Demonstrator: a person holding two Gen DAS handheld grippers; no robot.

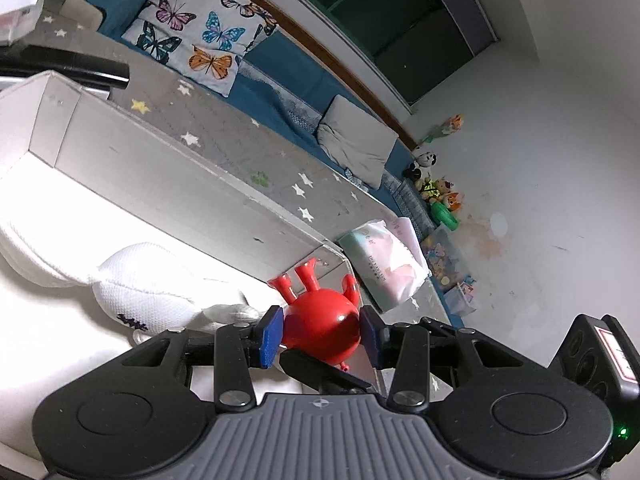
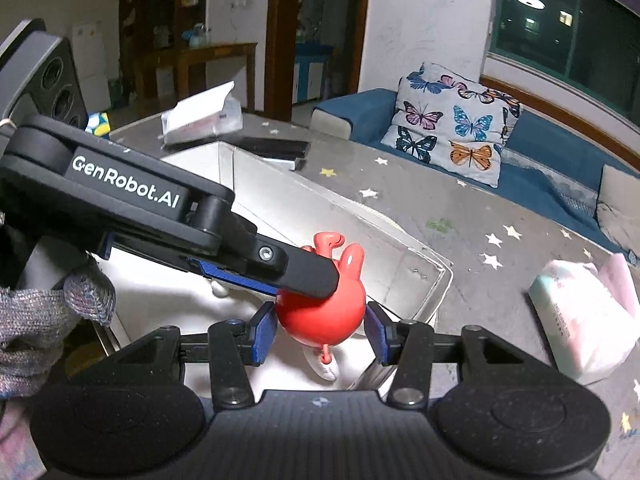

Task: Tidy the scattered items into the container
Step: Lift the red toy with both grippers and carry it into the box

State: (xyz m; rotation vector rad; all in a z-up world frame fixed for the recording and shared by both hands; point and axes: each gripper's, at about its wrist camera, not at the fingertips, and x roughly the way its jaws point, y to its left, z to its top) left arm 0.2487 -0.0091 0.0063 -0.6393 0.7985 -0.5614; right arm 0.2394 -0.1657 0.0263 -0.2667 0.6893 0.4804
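Observation:
A round red plastic toy (image 1: 322, 330) with legs and small horns is held over the near corner of a clear-walled box (image 1: 168, 184). My left gripper (image 1: 320, 334) is shut on the red toy, blue pads against both its sides. In the right wrist view the left gripper (image 2: 304, 280) reaches in from the left and presses on the toy (image 2: 324, 312). My right gripper (image 2: 320, 334) brackets the same toy, its pads a little off the sides. White cloth items (image 1: 144, 284) lie inside the box (image 2: 344, 220).
The box stands on a grey star-patterned table (image 2: 460, 208). A tissue pack (image 2: 588, 316) lies at the right, a black flat object (image 2: 276, 148) and a white box (image 2: 200, 116) behind. A blue sofa with a butterfly cushion (image 2: 452, 120) lies beyond.

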